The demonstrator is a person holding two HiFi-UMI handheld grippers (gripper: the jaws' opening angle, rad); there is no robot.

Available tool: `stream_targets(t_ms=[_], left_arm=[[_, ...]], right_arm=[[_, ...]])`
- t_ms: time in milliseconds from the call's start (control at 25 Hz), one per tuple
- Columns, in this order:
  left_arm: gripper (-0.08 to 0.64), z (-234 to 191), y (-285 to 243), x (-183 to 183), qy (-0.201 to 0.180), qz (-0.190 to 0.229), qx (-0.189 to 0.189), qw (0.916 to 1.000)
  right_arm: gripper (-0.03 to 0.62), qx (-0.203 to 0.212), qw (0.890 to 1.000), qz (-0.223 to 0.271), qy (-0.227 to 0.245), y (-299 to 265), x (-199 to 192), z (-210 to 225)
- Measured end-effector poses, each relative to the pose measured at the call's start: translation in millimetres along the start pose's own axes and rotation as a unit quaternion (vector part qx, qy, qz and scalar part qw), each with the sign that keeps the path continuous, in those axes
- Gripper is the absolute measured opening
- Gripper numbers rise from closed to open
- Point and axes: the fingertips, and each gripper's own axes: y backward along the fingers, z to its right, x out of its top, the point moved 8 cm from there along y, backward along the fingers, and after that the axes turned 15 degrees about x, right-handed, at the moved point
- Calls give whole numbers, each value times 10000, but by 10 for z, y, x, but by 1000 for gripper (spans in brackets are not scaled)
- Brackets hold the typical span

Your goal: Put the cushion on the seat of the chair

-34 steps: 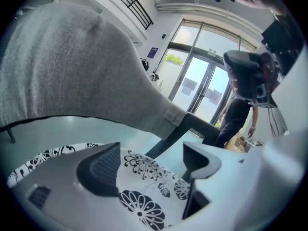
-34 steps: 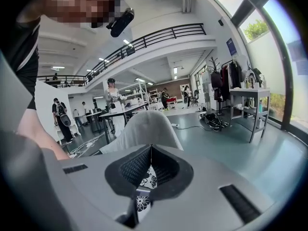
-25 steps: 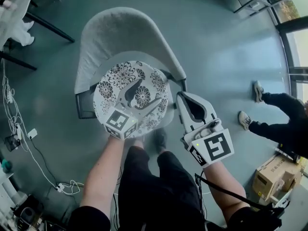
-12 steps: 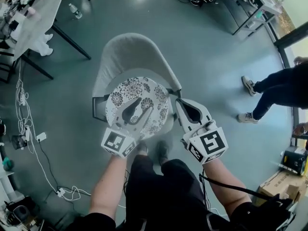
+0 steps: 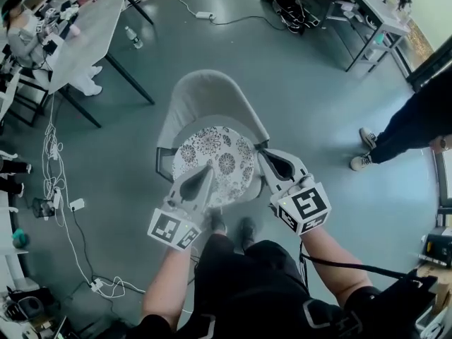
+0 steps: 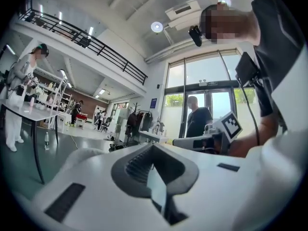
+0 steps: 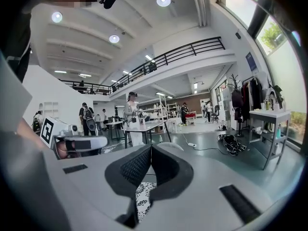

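Here, the floral cushion [image 5: 220,159] lies flat on the seat of the grey chair [image 5: 203,96]. The left gripper [image 5: 208,170] hangs over the cushion's front edge, its jaws pressed together with nothing between them. The right gripper [image 5: 263,155], by the cushion's right edge, likewise has its jaws closed and empty.

Floral cushion [image 5: 215,162] lies, seemingly flat, on chair [image 5: 205,94].
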Motion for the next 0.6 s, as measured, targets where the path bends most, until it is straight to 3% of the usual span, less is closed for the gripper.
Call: stream_targets(t_ms=[80, 320, 600], left_arm=[[9, 56, 151, 81, 104, 32, 60, 9999], [9, 290, 392, 316, -88, -133, 343, 9993], [9, 132, 899, 545, 57, -264, 817, 9963]], right_arm=[[11, 84, 9999, 21, 66, 53, 47, -68], [11, 345, 9992, 193, 105, 261, 252, -108], [11, 532, 9976, 433, -19, 138, 458, -348]])
